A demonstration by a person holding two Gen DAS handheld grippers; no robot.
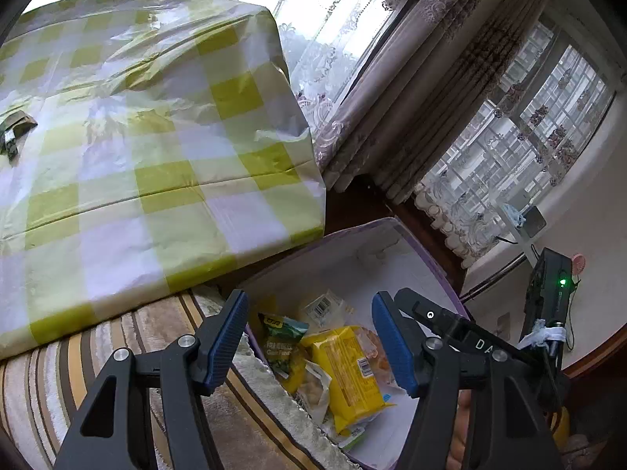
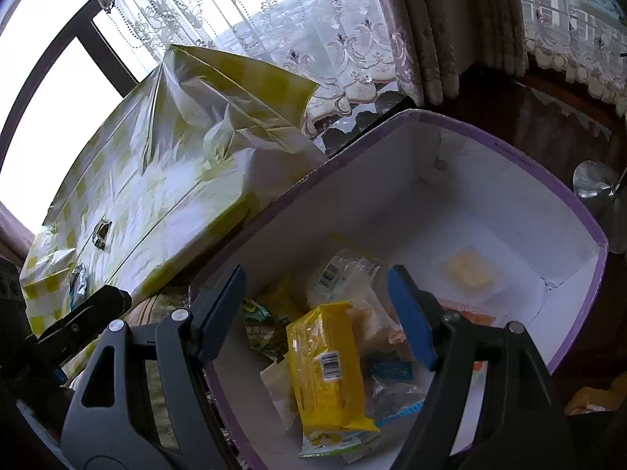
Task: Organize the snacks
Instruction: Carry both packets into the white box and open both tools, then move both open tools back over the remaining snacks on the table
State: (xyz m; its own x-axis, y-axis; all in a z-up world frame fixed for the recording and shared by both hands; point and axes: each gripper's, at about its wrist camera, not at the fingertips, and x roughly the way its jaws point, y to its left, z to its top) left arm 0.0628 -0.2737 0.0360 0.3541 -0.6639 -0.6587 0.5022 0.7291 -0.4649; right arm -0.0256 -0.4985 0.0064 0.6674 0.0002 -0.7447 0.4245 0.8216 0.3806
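Note:
A purple-rimmed white box (image 2: 509, 156) holds several snack packs: a yellow pack (image 2: 329, 372), a green pack (image 2: 260, 331), a clear barcode pack (image 2: 333, 274) and a small pale yellow pack (image 2: 468, 270). My right gripper (image 2: 317, 313) is open and empty above the box's near end. My left gripper (image 1: 309, 340) is open and empty over the same box (image 1: 392, 235), where the yellow pack (image 1: 348, 372) and green pack (image 1: 282, 337) show. A small dark wrapped snack (image 1: 13, 133) lies on the green-checked table; it also shows in the right wrist view (image 2: 101, 235).
The table with the green-and-white checked plastic cloth (image 1: 156, 137) stands left of the box. A striped plush cushion (image 1: 117, 344) lies under the left gripper. Lace curtains and windows (image 1: 490, 117) are behind. The other gripper's body (image 1: 462, 325) is at the right. Dark wooden floor (image 2: 548, 117) lies beyond the box.

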